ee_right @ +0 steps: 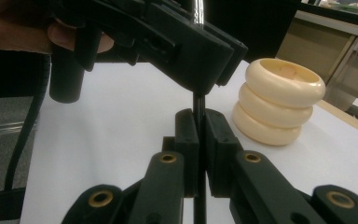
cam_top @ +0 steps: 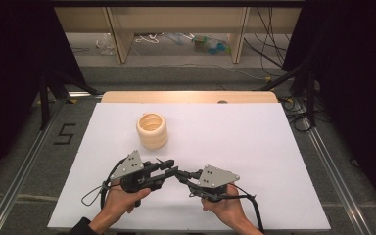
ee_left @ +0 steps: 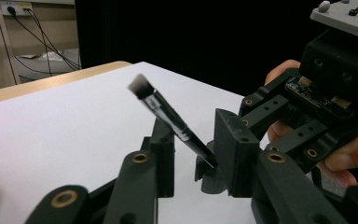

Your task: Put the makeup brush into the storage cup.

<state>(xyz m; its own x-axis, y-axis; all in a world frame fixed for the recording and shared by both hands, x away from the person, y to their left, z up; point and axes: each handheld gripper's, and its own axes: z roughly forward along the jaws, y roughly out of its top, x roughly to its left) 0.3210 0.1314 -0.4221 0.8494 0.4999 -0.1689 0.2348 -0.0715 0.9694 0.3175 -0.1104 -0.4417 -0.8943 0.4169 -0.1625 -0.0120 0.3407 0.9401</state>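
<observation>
A slim makeup brush [ee_left: 168,112] with a black handle and a pale bristle tip stands tilted between the two grippers at the table's near middle. My right gripper [ee_right: 199,122] is shut on the lower handle [ee_right: 198,105]. In the high view it [cam_top: 183,175] meets my left gripper [cam_top: 172,167] tip to tip. My left gripper [ee_left: 196,140] has the handle between its jaws, close to the right-hand jaw, with a gap still showing on the other side. A cream ribbed holder [cam_top: 152,130] stands upright farther back on the white board.
The white board [cam_top: 235,142] covers the table, with a wooden strip [cam_top: 191,96] along its far edge. Beyond it are shelving legs and cables on the floor. Dark curtains flank both sides. The holder [ee_right: 277,100] sits just beyond the grippers.
</observation>
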